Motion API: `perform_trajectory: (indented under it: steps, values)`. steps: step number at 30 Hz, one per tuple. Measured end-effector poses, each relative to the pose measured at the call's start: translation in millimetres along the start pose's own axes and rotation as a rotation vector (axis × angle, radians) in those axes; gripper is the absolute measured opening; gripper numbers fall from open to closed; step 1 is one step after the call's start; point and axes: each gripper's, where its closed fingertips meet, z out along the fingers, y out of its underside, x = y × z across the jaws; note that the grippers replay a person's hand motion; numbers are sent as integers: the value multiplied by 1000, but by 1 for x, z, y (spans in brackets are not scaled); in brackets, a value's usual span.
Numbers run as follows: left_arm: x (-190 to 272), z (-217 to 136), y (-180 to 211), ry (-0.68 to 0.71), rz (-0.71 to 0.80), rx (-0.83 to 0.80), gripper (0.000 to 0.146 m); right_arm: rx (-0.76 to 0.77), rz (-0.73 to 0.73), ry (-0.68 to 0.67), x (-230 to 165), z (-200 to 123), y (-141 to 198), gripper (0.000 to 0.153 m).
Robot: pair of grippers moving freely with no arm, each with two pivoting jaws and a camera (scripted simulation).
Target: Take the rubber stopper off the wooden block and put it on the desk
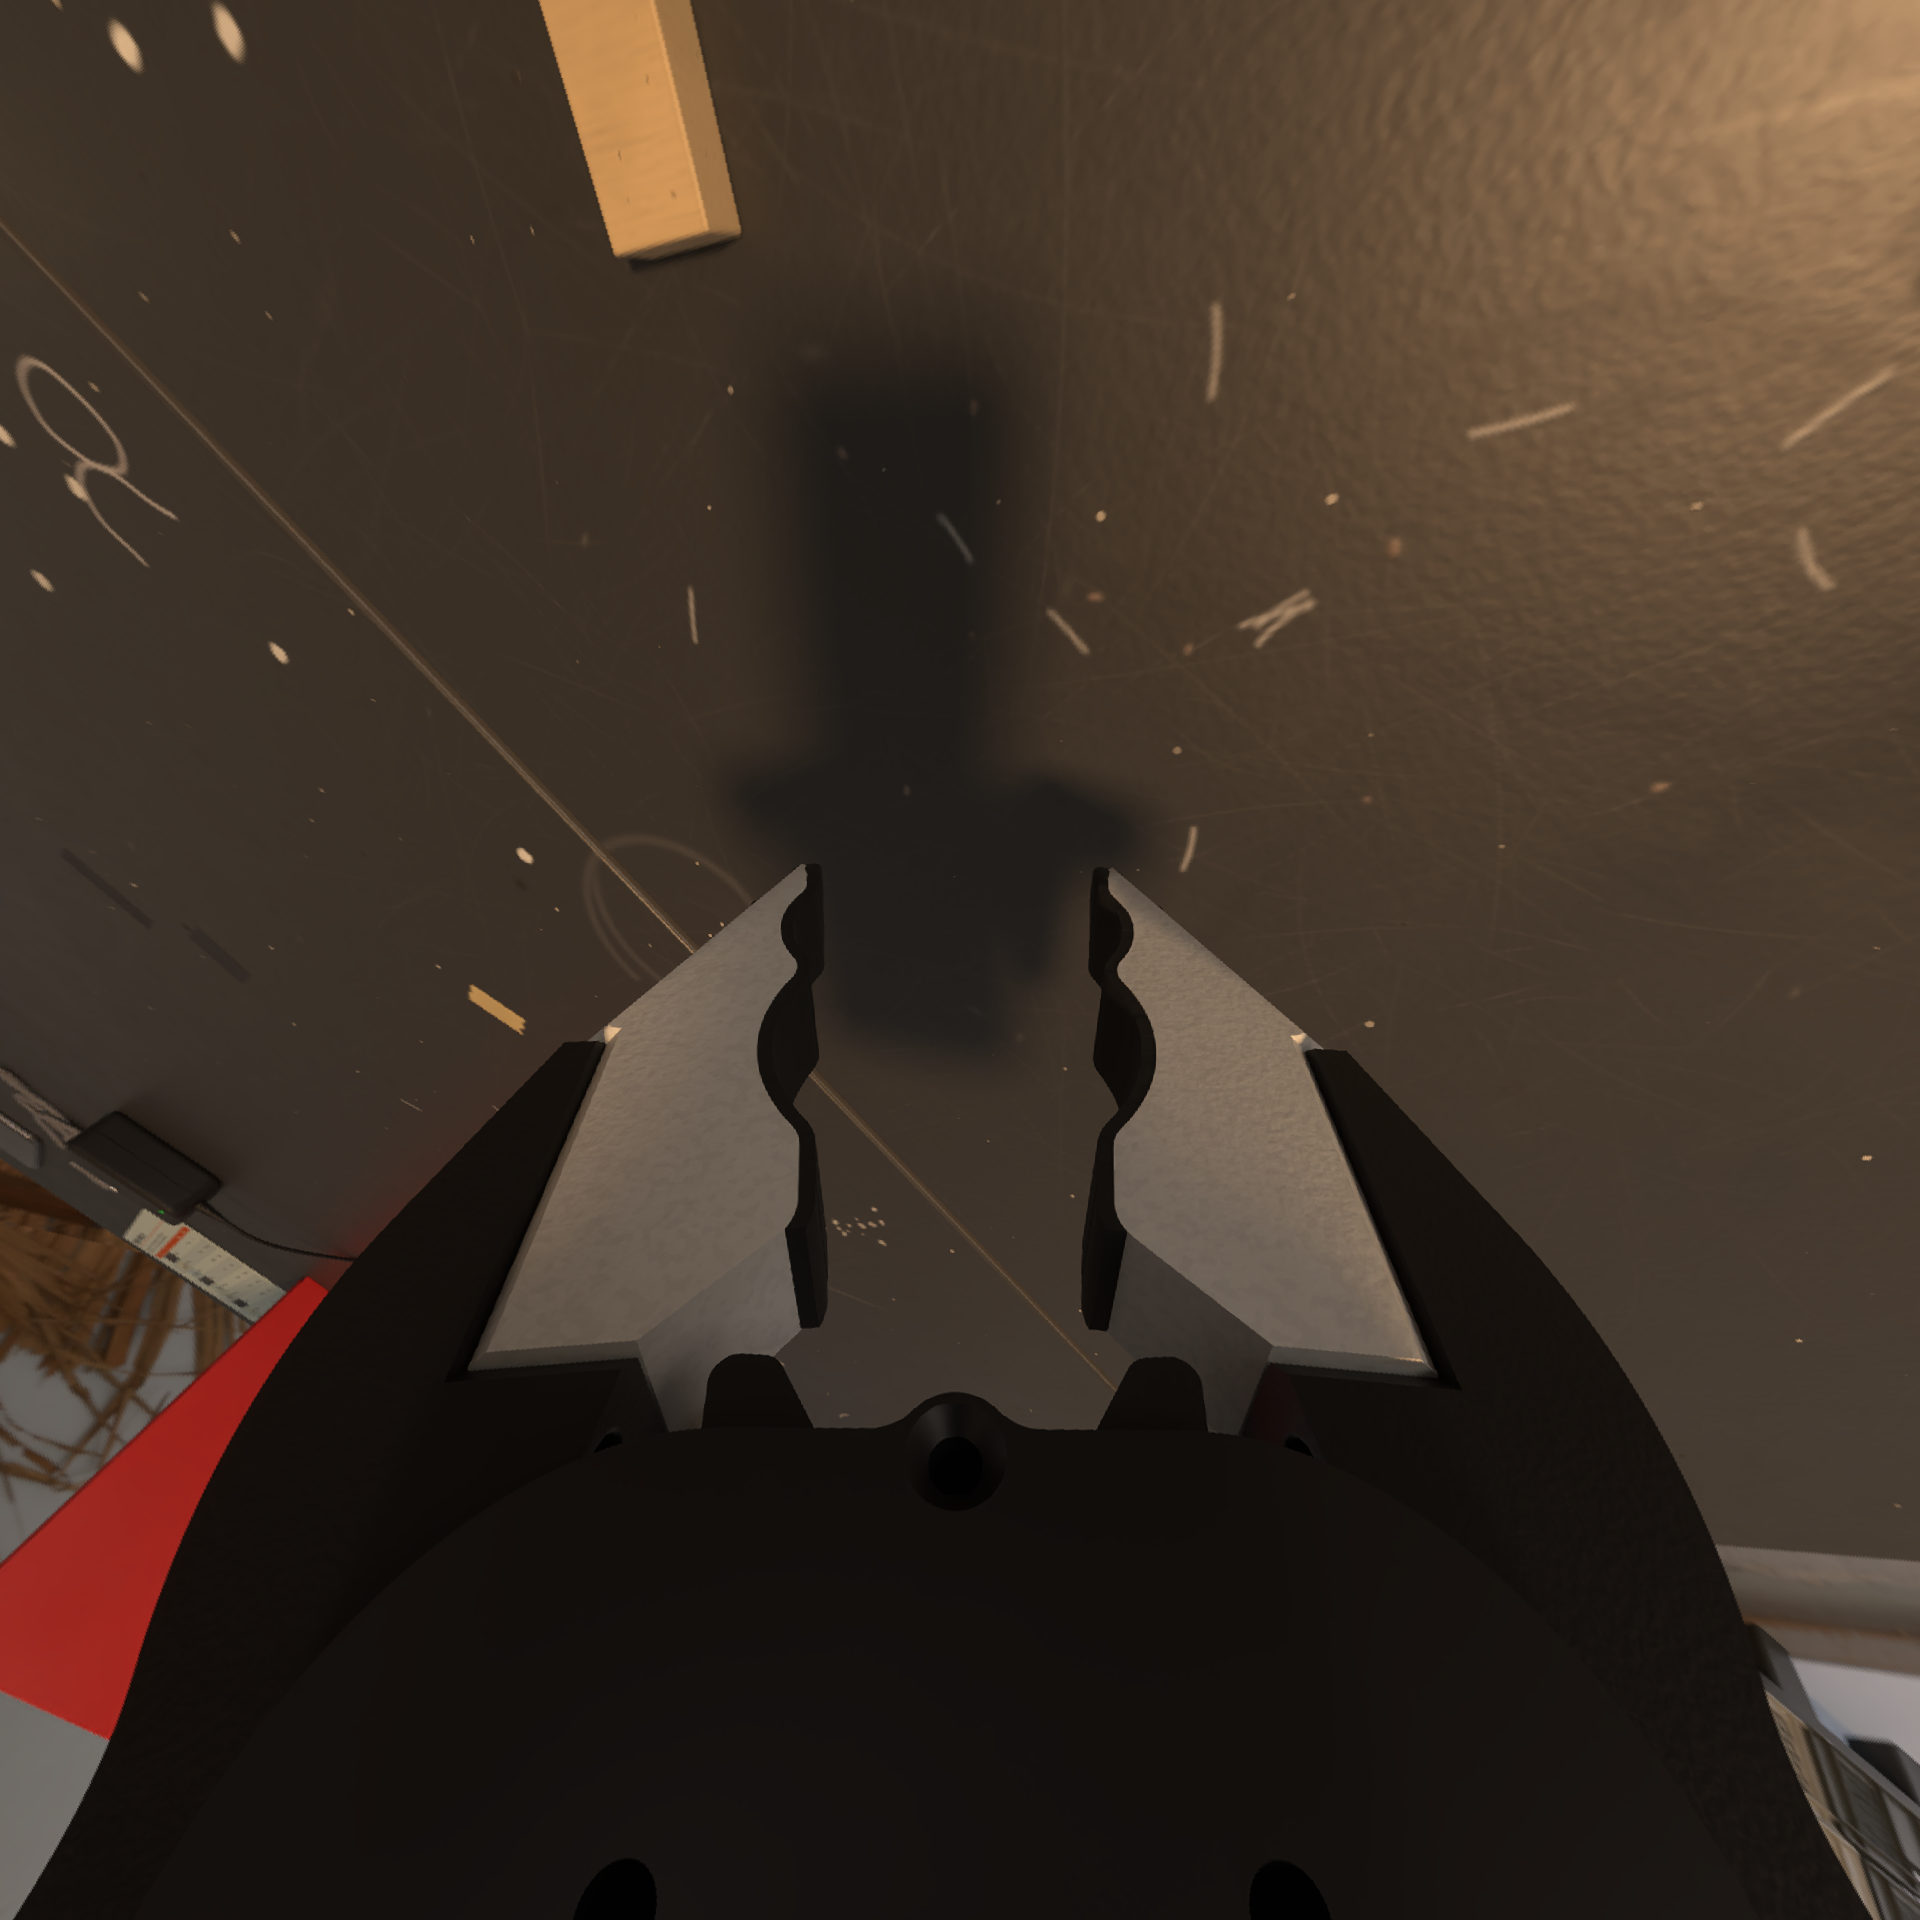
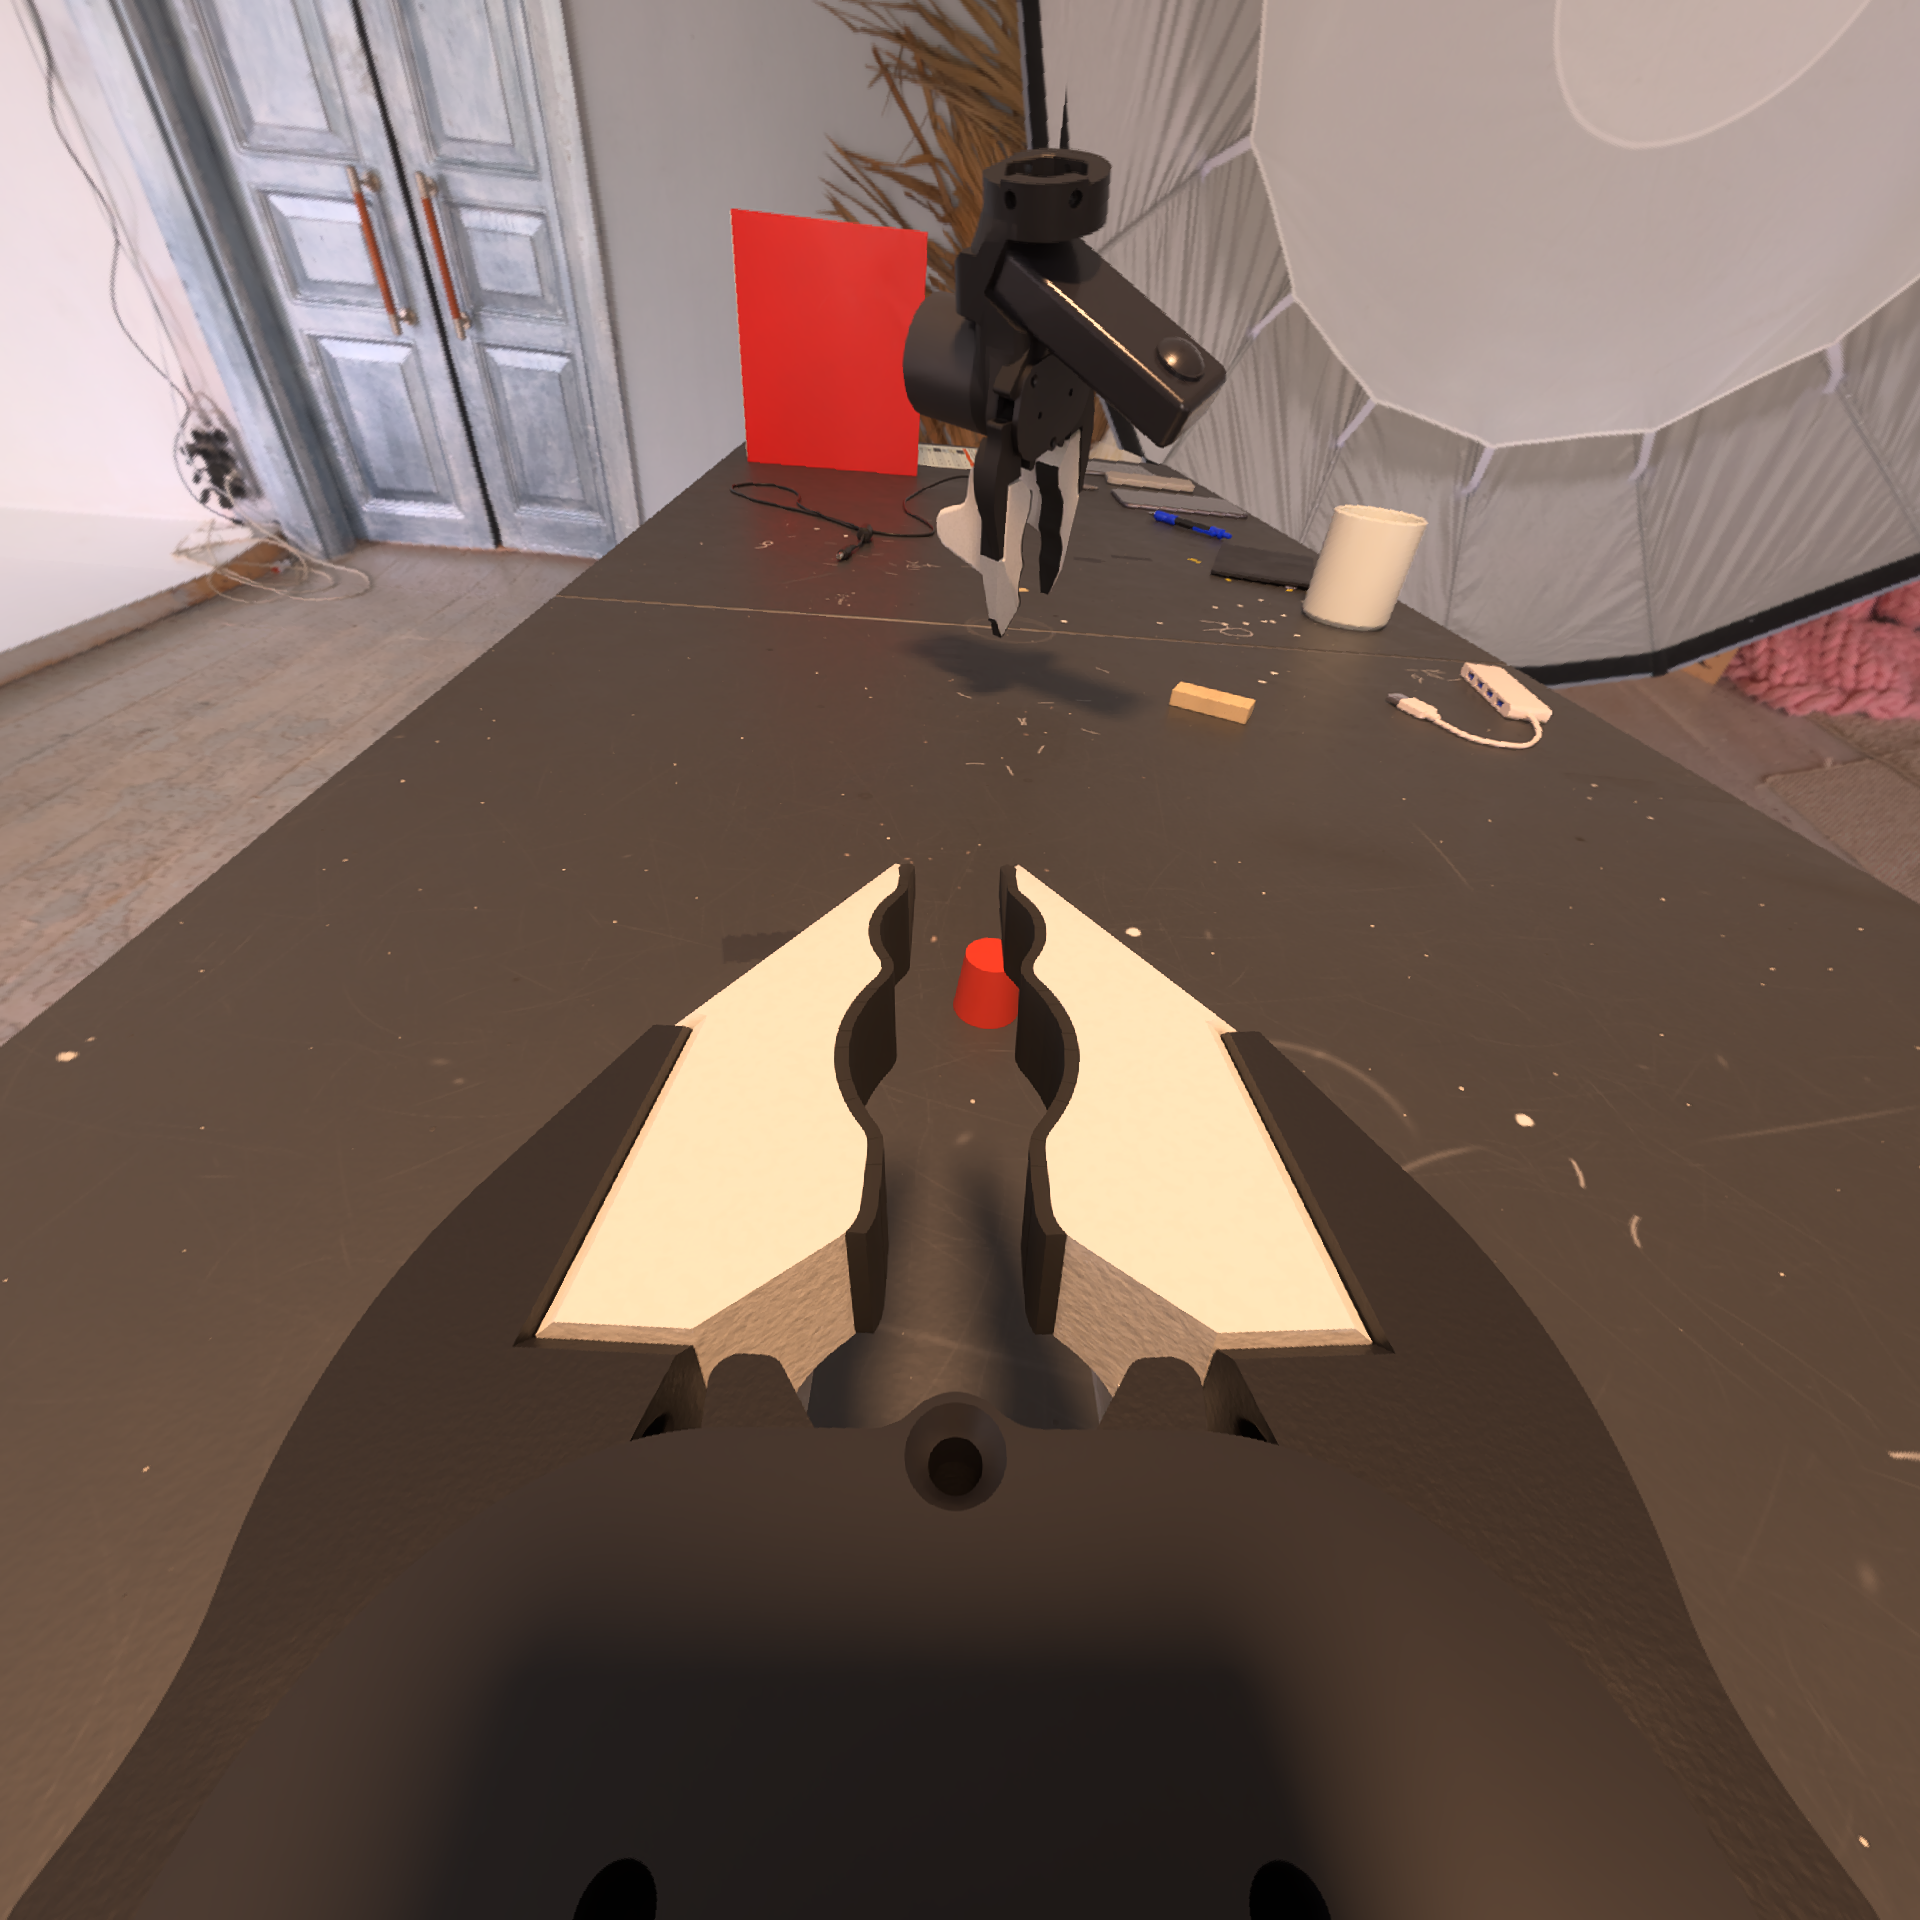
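Observation:
The red rubber stopper [image 2: 985, 982] stands on the dark desk [image 2: 520, 935], wide end down, apart from the wooden block [image 2: 1211, 701]. My right gripper [image 2: 957, 871] is open. Its fingers straddle the stopper, with a gap on the left side and the right finger hiding the stopper's right edge. My left gripper [image 1: 956, 873] is open and empty, pointing down at bare desk [image 1: 1351, 727] over its own shadow. It also shows in the right wrist view [image 2: 1023, 603], hovering left of the block. The block [image 1: 644, 125] lies bare at the top of the left wrist view.
A white cup [image 2: 1363, 566], a white USB hub [image 2: 1496, 691], a blue pen [image 2: 1190, 523] and a dark pad [image 2: 1262, 566] sit at the far right. A red board [image 2: 831, 343] and a black cable [image 2: 831, 509] are at the far end.

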Motion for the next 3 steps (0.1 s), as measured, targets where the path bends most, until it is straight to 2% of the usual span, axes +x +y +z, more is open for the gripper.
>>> perform_trajectory:
  steps: [3]
  values:
    - [-2,9,2,62,-34,-23,53,-4,7,-6,0,0,1,16]
